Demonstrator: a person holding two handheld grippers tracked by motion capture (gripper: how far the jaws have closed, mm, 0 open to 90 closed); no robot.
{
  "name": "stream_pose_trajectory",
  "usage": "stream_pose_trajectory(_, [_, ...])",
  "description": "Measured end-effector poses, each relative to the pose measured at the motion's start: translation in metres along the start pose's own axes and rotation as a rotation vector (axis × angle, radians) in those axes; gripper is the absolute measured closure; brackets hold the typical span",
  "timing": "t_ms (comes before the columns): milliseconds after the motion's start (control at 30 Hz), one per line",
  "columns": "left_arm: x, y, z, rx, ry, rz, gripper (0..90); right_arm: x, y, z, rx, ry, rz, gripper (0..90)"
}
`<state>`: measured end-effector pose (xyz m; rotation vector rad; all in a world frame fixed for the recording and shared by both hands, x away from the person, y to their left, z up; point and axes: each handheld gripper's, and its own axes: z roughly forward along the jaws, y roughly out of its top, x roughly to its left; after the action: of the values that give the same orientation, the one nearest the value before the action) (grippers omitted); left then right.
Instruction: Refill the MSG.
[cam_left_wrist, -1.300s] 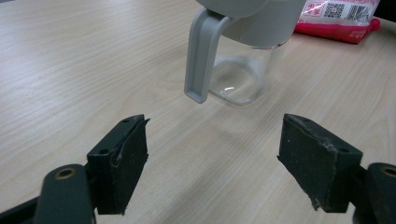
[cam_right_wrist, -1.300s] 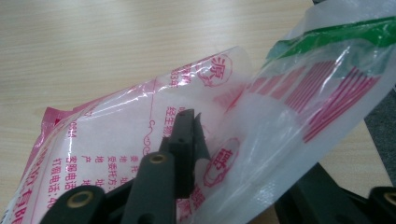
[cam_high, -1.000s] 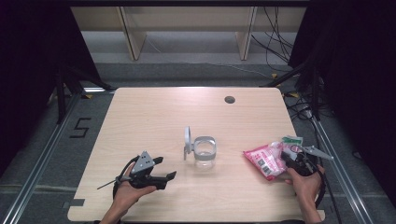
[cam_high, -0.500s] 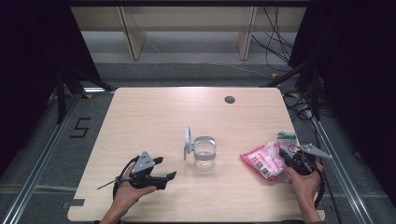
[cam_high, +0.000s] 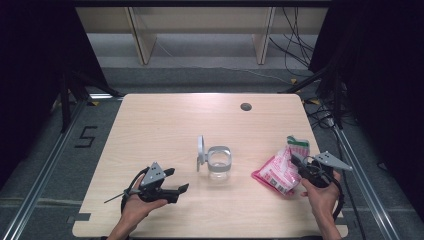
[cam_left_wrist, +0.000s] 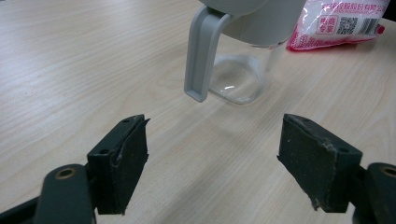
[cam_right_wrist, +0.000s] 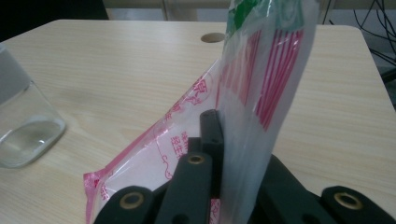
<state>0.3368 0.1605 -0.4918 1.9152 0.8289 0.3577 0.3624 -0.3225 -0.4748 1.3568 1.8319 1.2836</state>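
A pink and white printed plastic bag (cam_high: 276, 172) lies at the table's right, and my right gripper (cam_high: 298, 163) is shut on its green-topped end. In the right gripper view the bag (cam_right_wrist: 261, 84) stands up between the closed jaws of my right gripper (cam_right_wrist: 219, 140), its lower part trailing toward the table. A clear glass jar (cam_high: 219, 161) with a grey lid and handle (cam_high: 200, 152) stands mid-table. My left gripper (cam_high: 176, 180) rests open at the front left, pointing at the jar. Its pads (cam_left_wrist: 123, 158) are wide apart, with the jar (cam_left_wrist: 243, 79) beyond them.
A round cable hole (cam_high: 245, 106) sits in the wooden table (cam_high: 165, 125) near its far edge. Metal rails run along the floor on both sides, and cables lie behind the table at the right. The bag (cam_left_wrist: 341, 23) lies behind the jar in the left gripper view.
My right gripper has risen a little and drawn the bag's held end up and slightly left. The left gripper and the jar have stayed put.
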Motion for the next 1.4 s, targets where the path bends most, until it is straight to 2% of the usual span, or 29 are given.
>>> stream_pose_trajectory(67, [0.0,0.0,0.0,-0.001,0.0,0.0,23.1,0.003,0.002,-0.001,0.001,0.016,0.007,90.0])
stream_pose_trajectory(133, [0.0,0.0,0.0,-0.001,-0.002,-0.001,23.1,0.004,0.004,-0.001,-0.023,0.036,-0.022,90.0])
stream_pose_trajectory(233, [0.0,0.0,0.0,0.002,-0.002,0.005,23.1,0.01,0.006,-0.004,-0.028,0.042,-0.01,90.0])
stream_pose_trajectory(267, [0.0,0.0,0.0,0.002,-0.002,0.008,23.1,0.01,0.008,-0.005,-0.035,0.048,-0.032,90.0])
stream_pose_trajectory(333, [0.0,0.0,0.0,0.002,-0.002,0.006,23.1,0.013,0.009,-0.006,-0.05,0.062,-0.018,90.0])
stream_pose_trajectory(400, [0.0,0.0,0.0,-0.001,-0.002,0.003,23.1,0.013,0.012,-0.009,-0.039,0.051,-0.055,90.0])
stream_pose_trajectory(433, [0.0,0.0,0.0,-0.001,-0.002,0.004,23.1,0.016,0.013,-0.01,-0.042,0.079,-0.018,90.0])
stream_pose_trajectory(467, [-0.001,0.0,0.0,-0.002,-0.002,0.003,23.1,0.017,0.014,-0.011,-0.046,0.079,-0.034,90.0])
stream_pose_trajectory(500, [-0.001,0.0,0.0,-0.002,-0.002,-0.001,23.1,0.022,0.015,-0.012,-0.053,0.083,-0.003,90.0])
stream_pose_trajectory(533, [-0.001,0.0,0.0,-0.001,-0.002,0.002,23.1,0.021,0.017,-0.012,-0.063,0.082,-0.044,90.0])
stream_pose_trajectory(567, [-0.001,-0.001,0.0,-0.002,-0.002,0.004,23.1,0.024,0.018,-0.013,-0.062,0.092,-0.023,90.0])
stream_pose_trajectory(633, [-0.001,-0.001,0.0,0.0,-0.004,0.015,23.1,0.028,0.021,-0.014,-0.084,0.118,-0.029,90.0])
stream_pose_trajectory(700, [-0.002,-0.001,0.0,0.001,-0.005,0.003,23.1,0.03,0.024,-0.014,-0.086,0.12,-0.058,90.0])
stream_pose_trajectory(733, [-0.002,-0.001,0.0,0.001,-0.005,0.009,23.2,0.034,0.025,-0.015,-0.082,0.135,-0.037,90.0])
stream_pose_trajectory(767, [-0.002,-0.001,0.0,0.0,-0.007,0.007,23.1,0.035,0.027,-0.015,-0.093,0.146,-0.058,90.0])
stream_pose_trajectory(800, [-0.002,-0.001,0.0,0.001,-0.006,0.007,23.1,0.037,0.029,-0.016,-0.099,0.141,-0.06,90.0])
stream_pose_trajectory(833, [-0.002,-0.002,0.0,0.002,-0.005,0.0,23.1,0.04,0.029,-0.016,-0.098,0.159,-0.046,90.0])
stream_pose_trajectory(867, [-0.002,-0.002,0.0,0.003,-0.006,0.0,23.1,0.042,0.031,-0.016,-0.106,0.159,-0.055,90.0])
stream_pose_trajectory(900, [-0.001,-0.002,0.0,0.006,-0.004,0.018,23.2,0.043,0.032,-0.016,-0.107,0.165,-0.068,90.0])
stream_pose_trajectory(933, [-0.002,-0.002,0.0,0.002,-0.008,0.025,23.1,0.045,0.034,-0.016,-0.101,0.184,-0.077,90.0])
stream_pose_trajectory(967, [-0.002,-0.002,0.0,0.001,-0.008,0.022,23.1,0.05,0.035,-0.016,-0.105,0.181,-0.07,90.0])
stream_pose_trajectory(1000, [-0.002,-0.002,0.0,0.0,-0.008,0.021,23.1,0.051,0.037,-0.015,-0.114,0.195,-0.089,90.0])
stream_pose_trajectory(1033, [-0.002,-0.003,0.0,0.0,-0.008,0.019,23.1,0.055,0.038,-0.016,-0.115,0.196,-0.071,90.0])
stream_pose_trajectory(1067, [-0.004,-0.003,0.001,-0.008,-0.01,0.006,23.1,0.054,0.04,-0.014,-0.13,0.201,-0.106,90.0])
stream_pose_trajectory(1233, [-0.008,-0.003,0.003,0.002,-0.019,0.004,23.1,0.062,0.044,-0.014,-0.119,0.22,-0.099,90.0])
stream_pose_trajectory(1267, [-0.009,-0.003,0.003,0.006,-0.021,0.012,23.1,0.062,0.046,-0.014,-0.12,0.221,-0.12,90.0])
stream_pose_trajectory(1333, [-0.011,-0.003,0.004,0.003,-0.022,0.017,23.1,0.065,0.048,-0.015,-0.11,0.224,-0.095,90.0])
stream_pose_trajectory(1367, [-0.012,-0.003,0.005,0.005,-0.029,0.005,23.2,0.064,0.049,-0.014,-0.122,0.226,-0.112,90.0])
stream_pose_trajectory(1400, [-0.014,-0.003,0.006,0.006,-0.034,0.005,23.2,0.066,0.05,-0.015,-0.115,0.227,-0.103,90.0])
